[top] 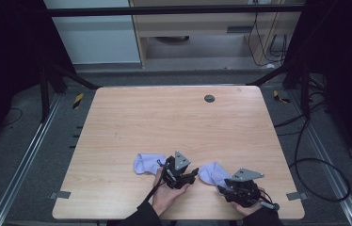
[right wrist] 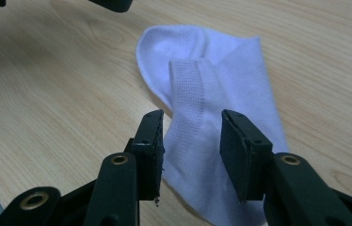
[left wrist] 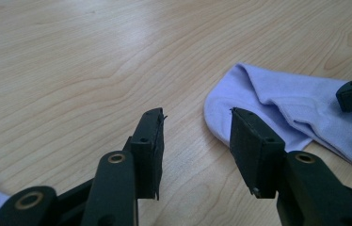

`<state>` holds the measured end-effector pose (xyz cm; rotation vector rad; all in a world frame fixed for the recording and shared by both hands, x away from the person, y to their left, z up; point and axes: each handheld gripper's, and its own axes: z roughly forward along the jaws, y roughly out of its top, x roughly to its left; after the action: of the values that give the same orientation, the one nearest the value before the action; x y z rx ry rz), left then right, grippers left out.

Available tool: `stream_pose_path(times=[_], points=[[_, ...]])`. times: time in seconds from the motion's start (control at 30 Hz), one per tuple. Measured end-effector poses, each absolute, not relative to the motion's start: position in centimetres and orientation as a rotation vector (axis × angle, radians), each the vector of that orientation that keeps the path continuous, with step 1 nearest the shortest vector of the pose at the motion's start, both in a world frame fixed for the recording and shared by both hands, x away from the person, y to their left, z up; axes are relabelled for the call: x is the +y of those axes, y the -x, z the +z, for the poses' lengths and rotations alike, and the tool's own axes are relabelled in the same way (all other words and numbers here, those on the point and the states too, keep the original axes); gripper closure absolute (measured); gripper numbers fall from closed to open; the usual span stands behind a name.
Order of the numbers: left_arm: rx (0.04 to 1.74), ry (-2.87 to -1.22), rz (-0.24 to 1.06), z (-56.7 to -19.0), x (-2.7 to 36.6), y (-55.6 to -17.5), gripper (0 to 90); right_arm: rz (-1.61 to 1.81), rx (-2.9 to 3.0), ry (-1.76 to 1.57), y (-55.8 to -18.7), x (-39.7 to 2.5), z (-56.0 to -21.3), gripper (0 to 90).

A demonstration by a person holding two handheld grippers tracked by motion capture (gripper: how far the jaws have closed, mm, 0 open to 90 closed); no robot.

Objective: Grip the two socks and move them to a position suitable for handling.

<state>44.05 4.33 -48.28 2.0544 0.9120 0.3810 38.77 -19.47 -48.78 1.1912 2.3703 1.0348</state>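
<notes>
Nearest to us in the high view, our two hands come in from the bottom edge of the wooden table [top: 174, 117], each holding a gripper. Our right gripper [right wrist: 190, 136] has its jaws spread apart with nothing clamped between them; they hang over the right sock [right wrist: 216, 84], a pale white-lilac one lying flat on the wood, its ribbed cuff band running up between the two pads. In the high view that same right sock [top: 210, 173] sits just ahead of our right gripper [top: 223, 188], near the front edge of the table.

Our left gripper [left wrist: 195, 136] is likewise open and empty, its jaws over bare wood, with the folded edge of the right sock [left wrist: 277, 106] just beside its right-hand pad. In the high view our left gripper [top: 190, 176] lies between the two socks. A little farther off and to the left, the left sock [top: 146, 162] rests crumpled on the table, close against the body of our left gripper.

Farthest away, near the table's back edge, we see a small dark round cap [top: 209, 98] set in the wood
</notes>
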Motion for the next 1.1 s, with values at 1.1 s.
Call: stream_pose_path(times=[1.1], points=[[0.970,-2.127,0.318,-50.1,1.5,-44.5,74.1,1.020,2.466,-1.186,-38.7,-19.0,-49.5,78.1]])
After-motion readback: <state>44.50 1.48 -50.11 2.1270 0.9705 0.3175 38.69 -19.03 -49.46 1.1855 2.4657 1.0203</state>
